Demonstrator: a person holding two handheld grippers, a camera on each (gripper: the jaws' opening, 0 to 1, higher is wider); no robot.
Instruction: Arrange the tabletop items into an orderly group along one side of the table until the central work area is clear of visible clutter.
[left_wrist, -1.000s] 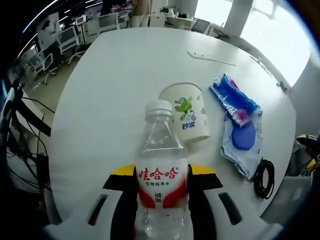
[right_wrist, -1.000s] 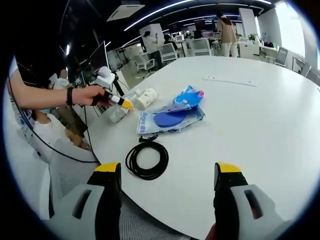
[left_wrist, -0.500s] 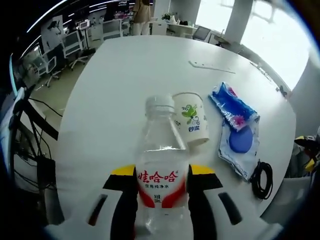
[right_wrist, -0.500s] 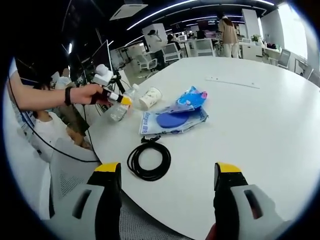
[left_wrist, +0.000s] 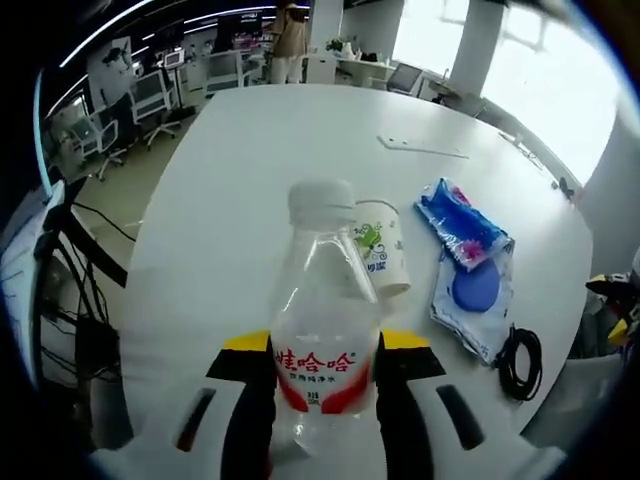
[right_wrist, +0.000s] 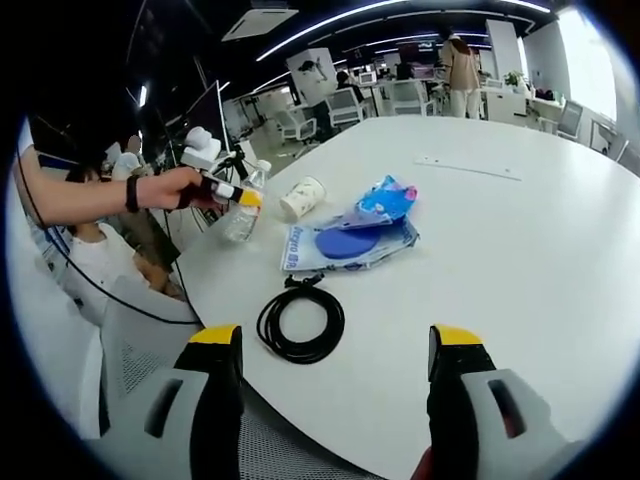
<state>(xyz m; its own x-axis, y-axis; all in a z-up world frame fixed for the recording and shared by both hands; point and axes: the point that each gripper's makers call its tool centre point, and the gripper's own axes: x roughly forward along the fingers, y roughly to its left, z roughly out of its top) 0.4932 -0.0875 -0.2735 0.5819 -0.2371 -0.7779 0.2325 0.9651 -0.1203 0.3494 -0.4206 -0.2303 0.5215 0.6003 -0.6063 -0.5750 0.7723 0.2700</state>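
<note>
The left gripper has its jaws closed around a clear plastic water bottle, gripping it at the red-and-white label. In the left gripper view the bottle stands upright between the yellow-tipped jaws, white cap on top, over the near edge of the round white tabletop. In the right gripper view the same bottle is held by the left gripper in a person's hand, at the tabletop's edge, just beside the paper cup.

The paper cup lies on its side just beyond the bottle, white with a green leaf print, its open mouth turned toward the bottle. On the far side of the cup from the bottle lies a blue and white plastic packet with a round blue patch showing through it, its crumpled blue end toward the tabletop's middle. Beside the packet, at the tabletop's edge away from the cup, is a coil of black cable; in the right gripper view this coil lies nearest the camera, with the packet between it and the cup. A thin white strip lies alone well beyond the cup, toward the far side of the tabletop.

The right gripper hangs over the near edge of the tabletop with its jaws spread wide and nothing between them, well apart from the cable coil. Office chairs stand past the tabletop.
</note>
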